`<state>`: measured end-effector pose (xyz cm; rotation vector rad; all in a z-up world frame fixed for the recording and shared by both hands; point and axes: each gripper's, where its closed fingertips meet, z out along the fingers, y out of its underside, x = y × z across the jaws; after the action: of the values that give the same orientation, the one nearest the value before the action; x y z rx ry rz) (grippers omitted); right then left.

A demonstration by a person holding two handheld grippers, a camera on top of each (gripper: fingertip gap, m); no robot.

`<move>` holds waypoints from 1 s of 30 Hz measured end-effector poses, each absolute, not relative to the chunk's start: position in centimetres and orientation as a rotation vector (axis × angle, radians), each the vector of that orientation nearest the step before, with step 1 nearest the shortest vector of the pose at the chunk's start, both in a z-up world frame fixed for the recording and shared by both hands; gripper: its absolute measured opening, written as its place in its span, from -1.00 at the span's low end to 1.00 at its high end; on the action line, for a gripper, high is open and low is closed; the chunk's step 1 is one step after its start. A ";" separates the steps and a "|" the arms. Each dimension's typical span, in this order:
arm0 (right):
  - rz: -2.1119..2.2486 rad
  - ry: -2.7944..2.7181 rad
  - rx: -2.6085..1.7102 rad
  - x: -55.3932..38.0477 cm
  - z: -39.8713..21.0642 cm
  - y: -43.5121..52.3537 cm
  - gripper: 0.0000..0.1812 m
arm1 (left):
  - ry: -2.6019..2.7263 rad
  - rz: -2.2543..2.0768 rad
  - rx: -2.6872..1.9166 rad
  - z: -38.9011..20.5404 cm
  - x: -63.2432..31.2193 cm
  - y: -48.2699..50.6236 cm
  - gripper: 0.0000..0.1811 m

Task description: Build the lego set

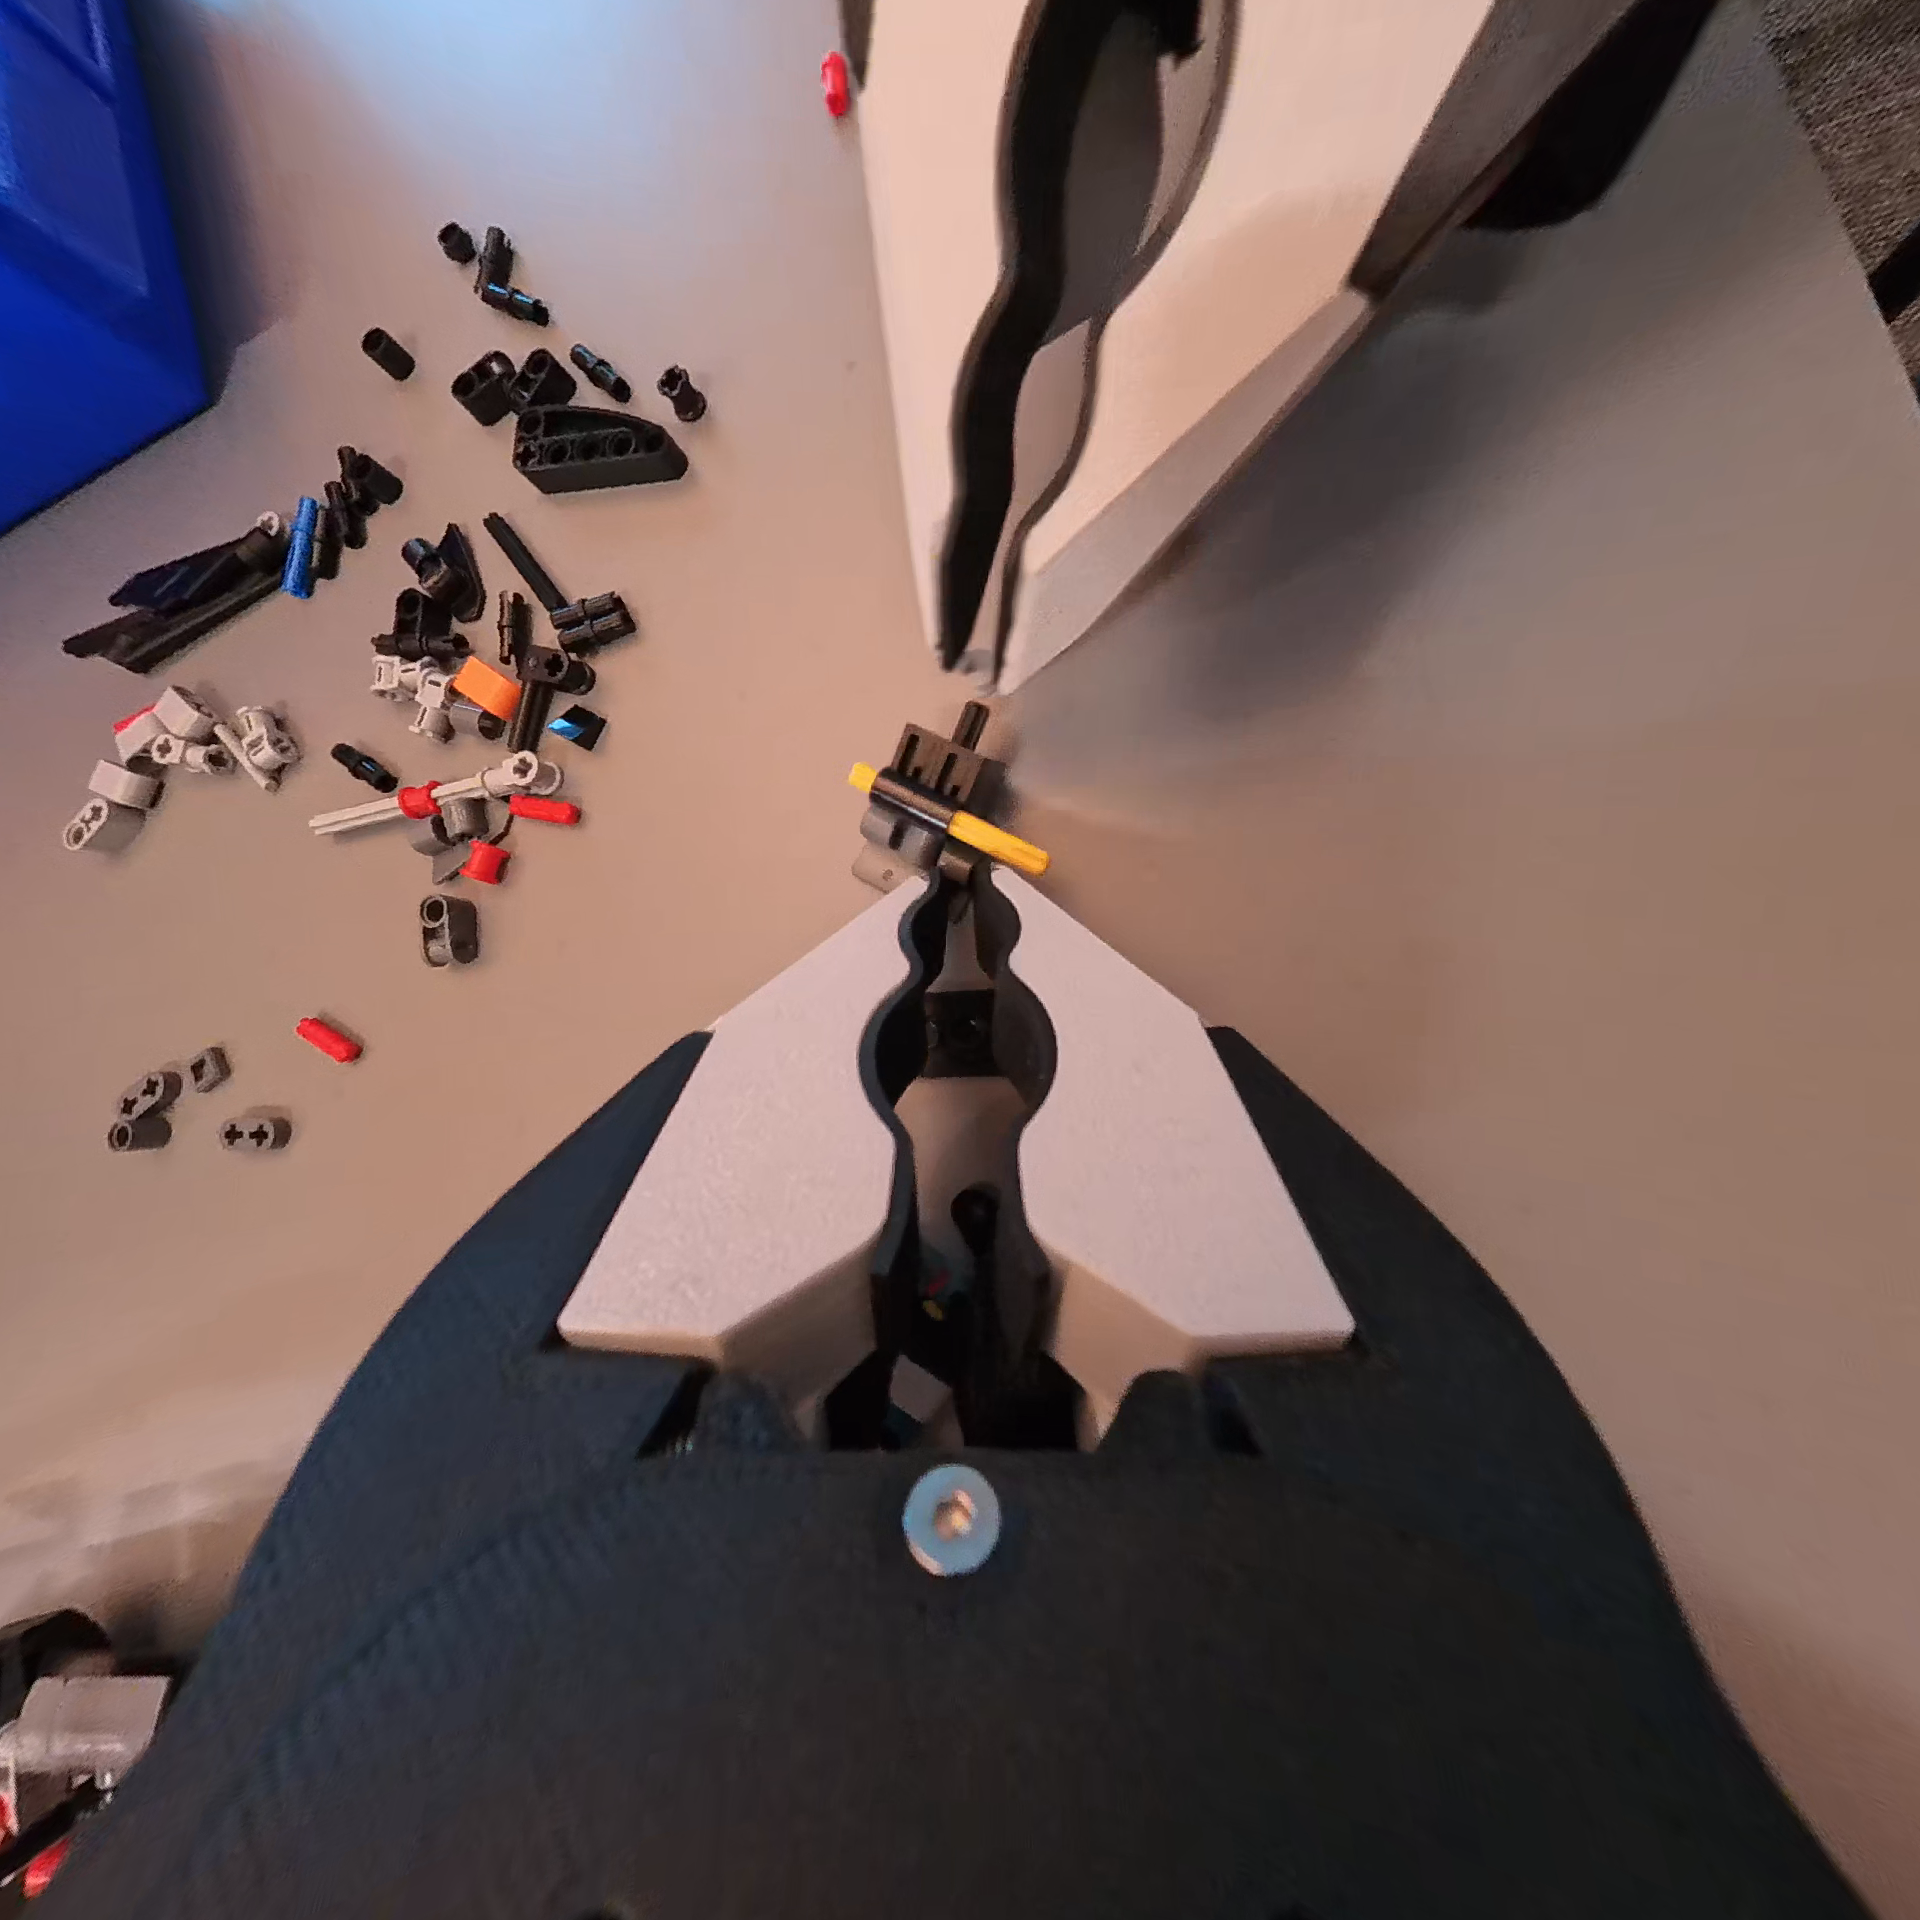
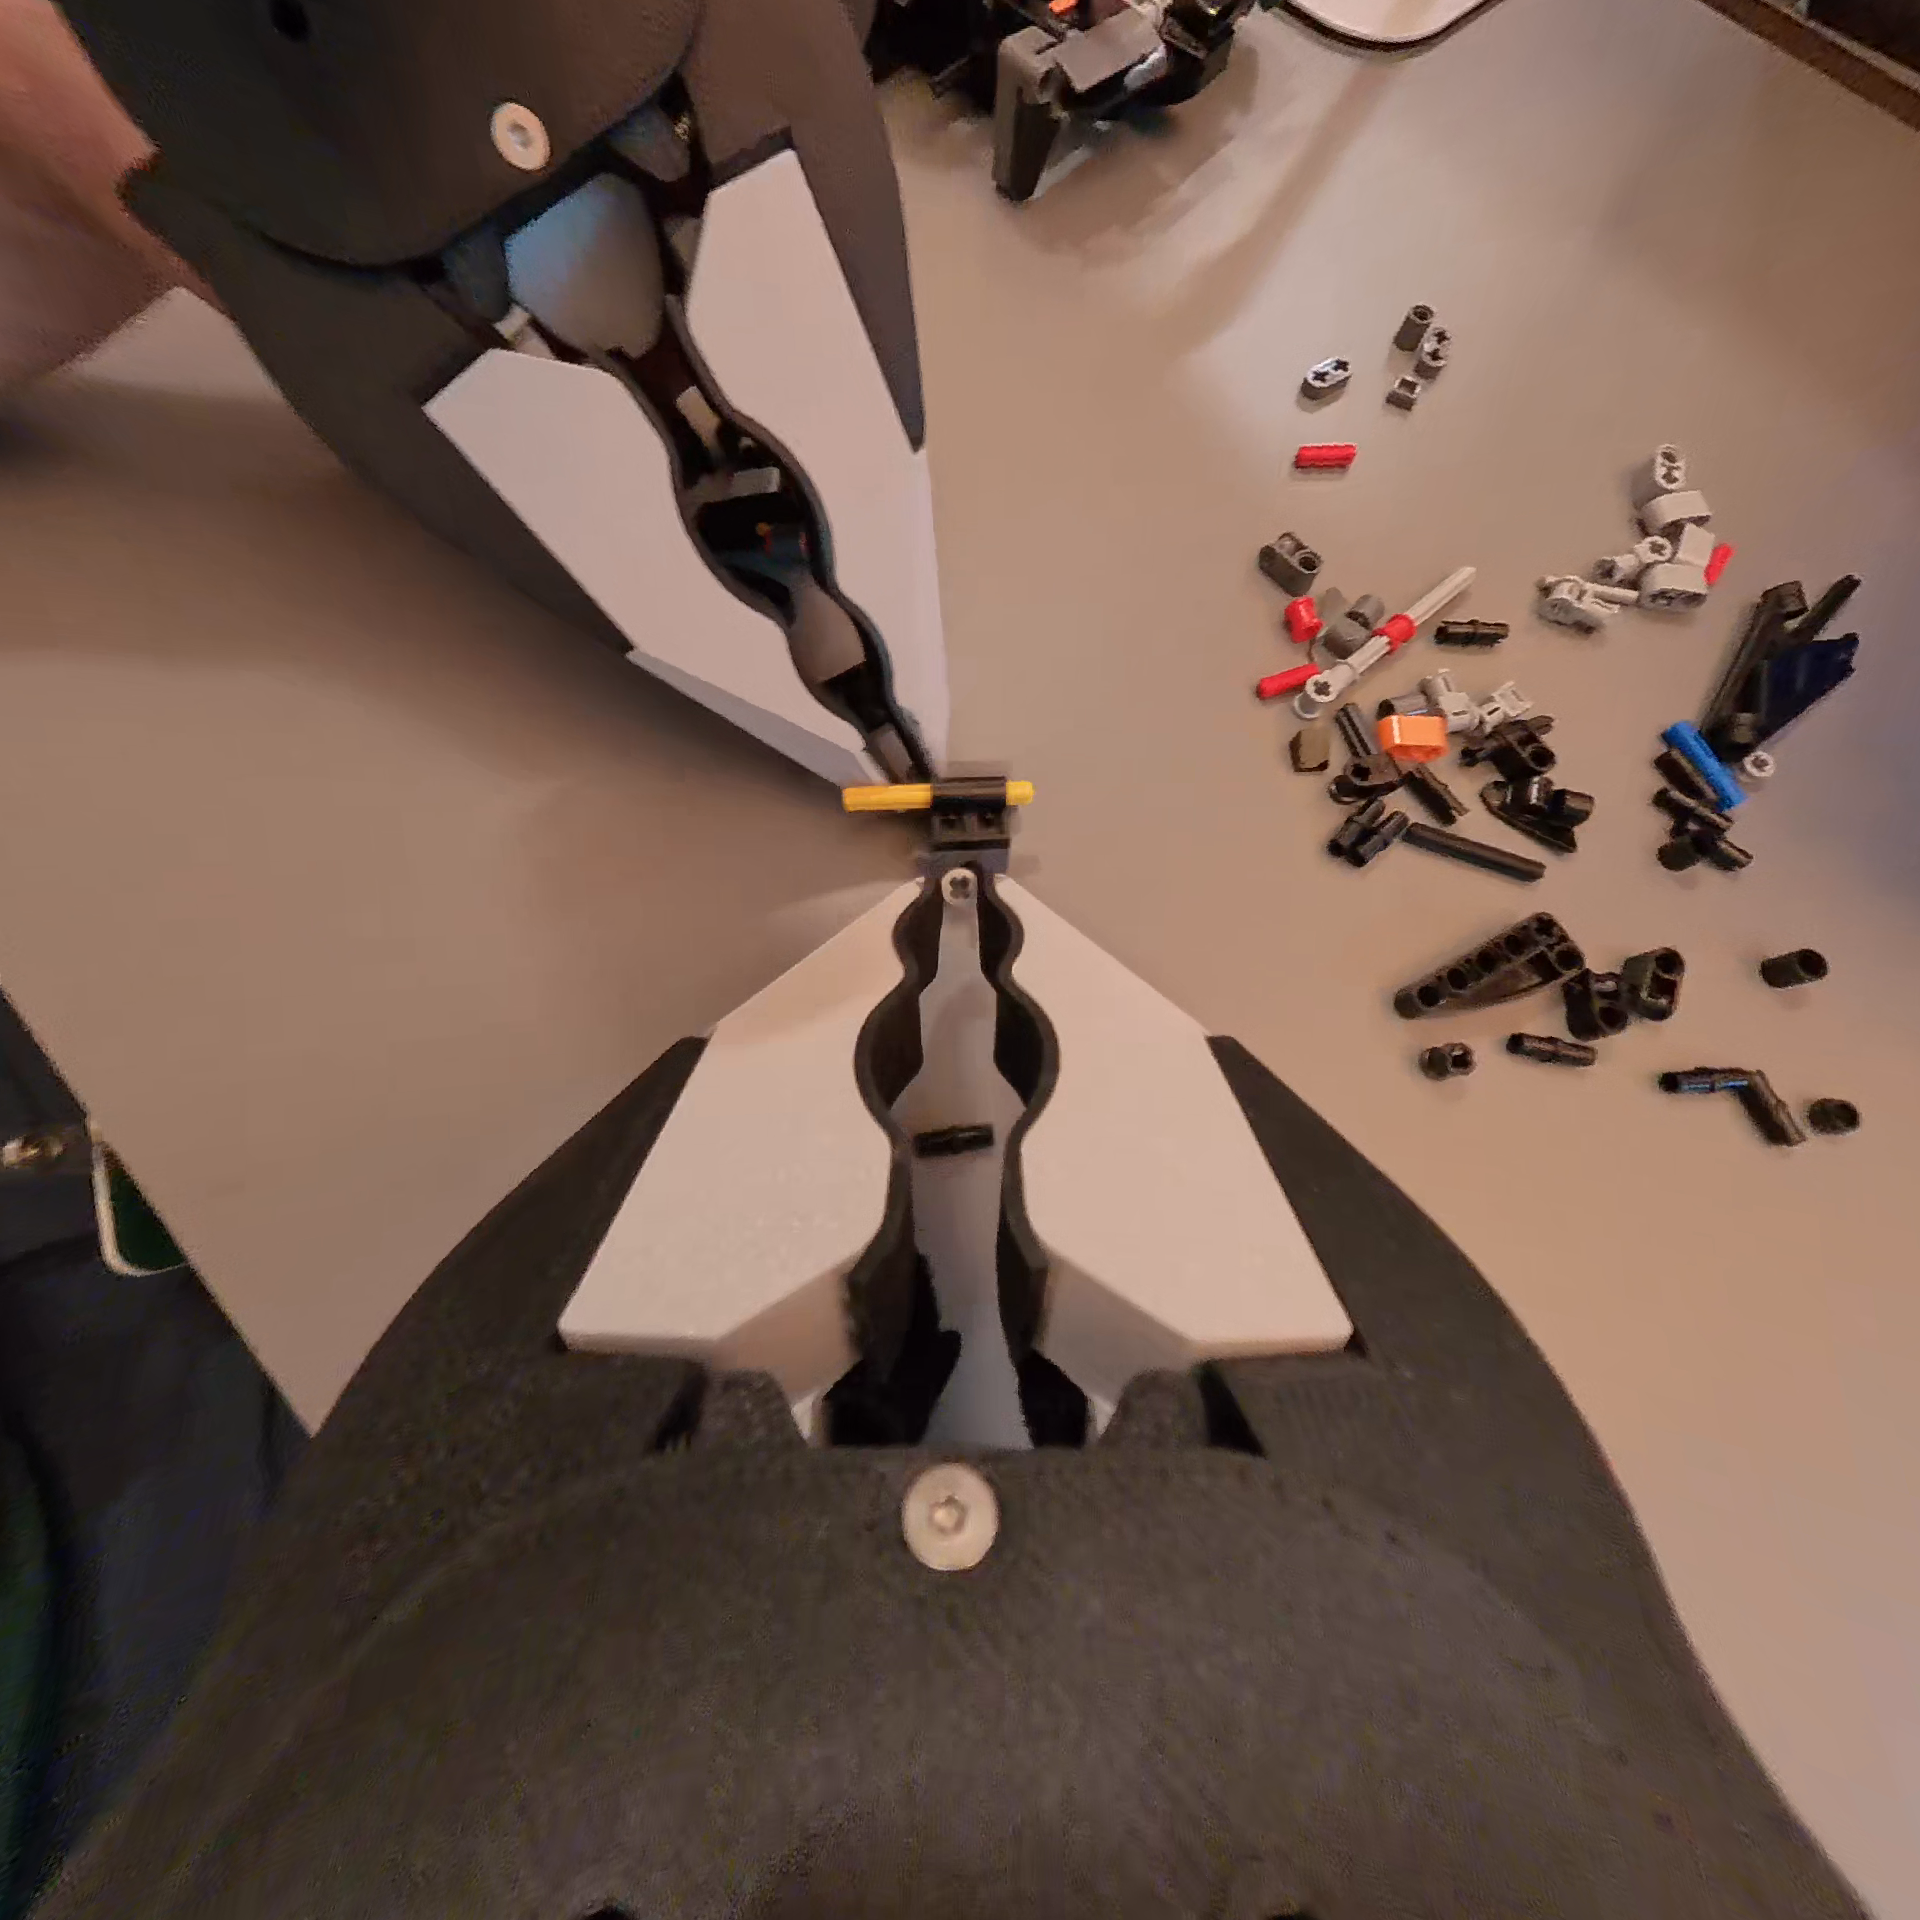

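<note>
A small lego assembly (image 1: 940,805) of black and grey pieces with a yellow axle (image 1: 997,842) through it is held above the table. My left gripper (image 1: 951,883) is shut on its near end. My right gripper (image 1: 971,675) comes in from the far side, its tips at a short black pin (image 1: 971,717) that sticks out of the assembly. In the right wrist view my right gripper (image 2: 961,885) is closed around the light grey pin end (image 2: 958,885). The assembly (image 2: 971,821) and yellow axle (image 2: 883,798) lie just beyond, with the left gripper (image 2: 909,764) behind them.
Several loose black, grey, red, orange and blue pieces (image 1: 468,675) (image 2: 1507,727) are scattered on the beige table (image 1: 1455,935). A blue bin (image 1: 83,260) stands at the far left. A partly built model (image 2: 1101,62) sits at the back. A black pin (image 2: 951,1140) lies under my right gripper. The grippers are tip to tip, or close to it.
</note>
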<state>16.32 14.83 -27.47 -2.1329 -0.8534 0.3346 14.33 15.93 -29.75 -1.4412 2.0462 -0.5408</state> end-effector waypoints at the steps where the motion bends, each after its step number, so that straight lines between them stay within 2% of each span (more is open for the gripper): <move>1: 0.328 -0.858 -2.133 16.3 -27.6 15.1 -0.95 | 2.052 -0.544 -1.443 -29.7 14.3 15.8 -0.97; 23: 0.392 -0.905 -2.171 16.3 -28.4 15.2 -0.95 | 2.046 -0.581 -1.378 -28.5 14.2 15.4 -0.99; 27: 0.385 -0.897 -2.177 16.5 -28.8 15.0 -0.95 | 2.004 -0.579 -1.396 -28.2 14.2 16.0 -0.78; 30: 0.387 -0.887 -2.173 16.7 -28.8 15.1 -0.95 | 2.016 -0.526 -1.406 -29.0 14.6 16.1 -0.70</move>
<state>16.66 15.06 -28.76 -2.1729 -0.8869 0.3866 14.57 16.08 -28.99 -1.4063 2.0163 -0.5261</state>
